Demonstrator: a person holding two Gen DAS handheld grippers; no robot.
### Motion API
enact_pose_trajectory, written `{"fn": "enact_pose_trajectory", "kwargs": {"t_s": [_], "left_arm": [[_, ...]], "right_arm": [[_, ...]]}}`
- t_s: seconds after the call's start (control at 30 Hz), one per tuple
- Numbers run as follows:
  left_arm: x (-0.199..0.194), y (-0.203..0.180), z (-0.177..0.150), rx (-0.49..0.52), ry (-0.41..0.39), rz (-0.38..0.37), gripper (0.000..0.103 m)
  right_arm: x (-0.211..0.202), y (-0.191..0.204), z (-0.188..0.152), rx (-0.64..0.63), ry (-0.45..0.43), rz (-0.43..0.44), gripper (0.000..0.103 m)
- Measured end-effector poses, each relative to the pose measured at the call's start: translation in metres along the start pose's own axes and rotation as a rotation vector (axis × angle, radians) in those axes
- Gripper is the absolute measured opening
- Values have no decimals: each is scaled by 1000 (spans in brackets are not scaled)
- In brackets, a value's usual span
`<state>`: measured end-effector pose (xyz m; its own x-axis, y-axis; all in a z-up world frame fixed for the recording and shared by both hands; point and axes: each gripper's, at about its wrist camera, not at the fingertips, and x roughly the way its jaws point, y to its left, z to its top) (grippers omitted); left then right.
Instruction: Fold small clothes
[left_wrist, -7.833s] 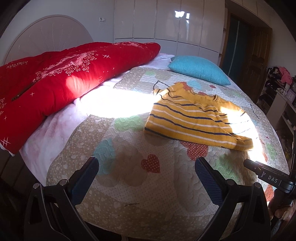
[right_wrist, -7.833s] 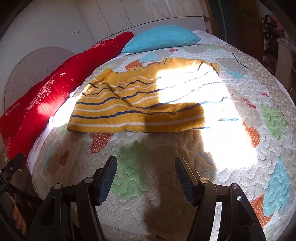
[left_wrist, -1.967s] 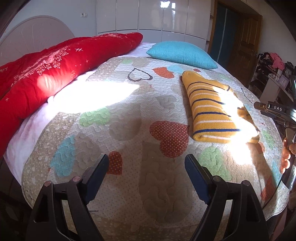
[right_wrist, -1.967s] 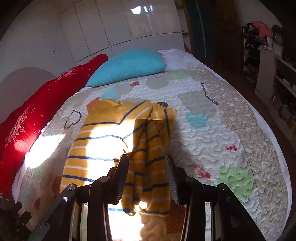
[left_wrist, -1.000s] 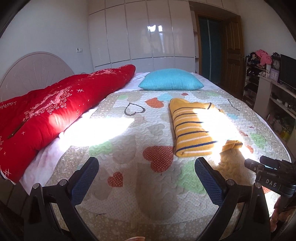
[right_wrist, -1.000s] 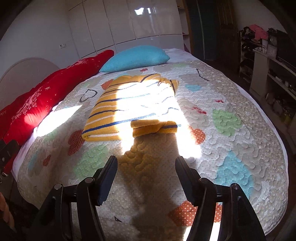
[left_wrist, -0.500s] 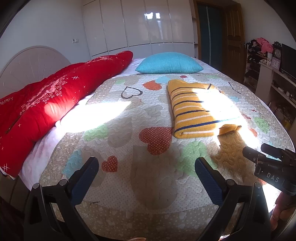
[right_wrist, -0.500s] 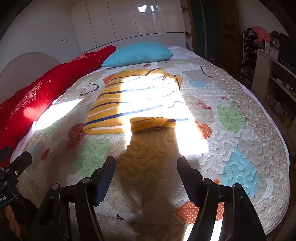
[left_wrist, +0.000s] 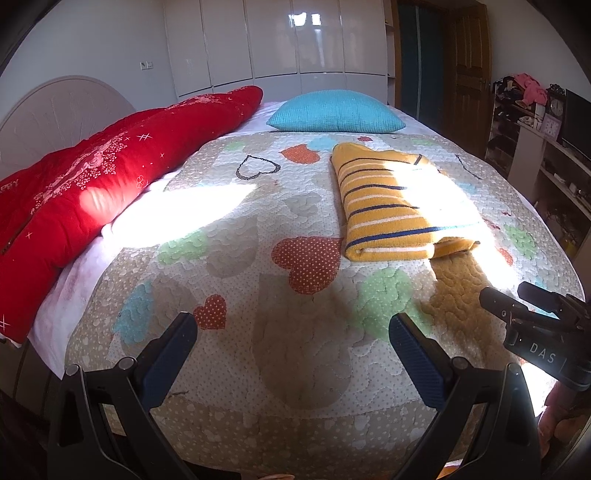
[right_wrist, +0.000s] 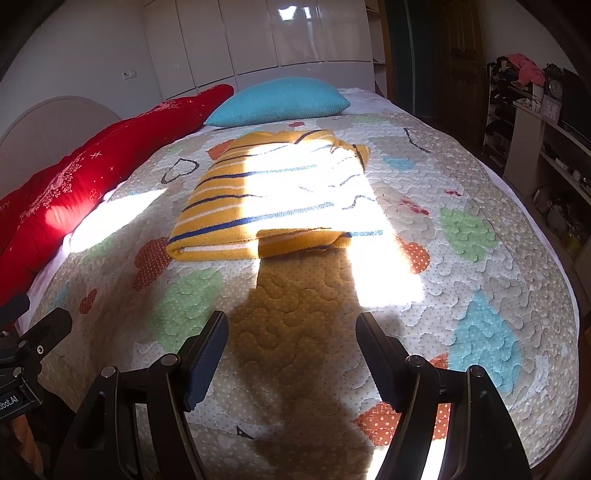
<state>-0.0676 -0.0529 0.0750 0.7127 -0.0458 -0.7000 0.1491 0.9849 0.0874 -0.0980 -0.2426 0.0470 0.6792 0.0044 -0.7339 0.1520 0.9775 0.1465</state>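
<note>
A red duvet lay along the far left of the bed, a blue pillow at the head. The left gripper hovered, fingers spread wide and empty. The striped yellow sweater sat folded on the quilt, well ahead of the right gripper, also wide and empty.

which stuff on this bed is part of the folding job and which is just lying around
Part of the job:
- yellow knitted sweater with navy and white stripes, folded on the quilt
- left gripper, open, empty
- right gripper, open, empty

Just lying about:
- heart-patterned quilt
- turquoise knitted pillow
- red embroidered duvet
- cluttered shelves
</note>
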Motion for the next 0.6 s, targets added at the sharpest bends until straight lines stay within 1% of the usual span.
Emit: {"fn": "enact_pose_trajectory", "kwargs": {"t_s": [0.6], "left_arm": [[9,3,-5,-19,46,-10,103]], "right_arm": [[6,0,-4,3,19,3,77]]}}
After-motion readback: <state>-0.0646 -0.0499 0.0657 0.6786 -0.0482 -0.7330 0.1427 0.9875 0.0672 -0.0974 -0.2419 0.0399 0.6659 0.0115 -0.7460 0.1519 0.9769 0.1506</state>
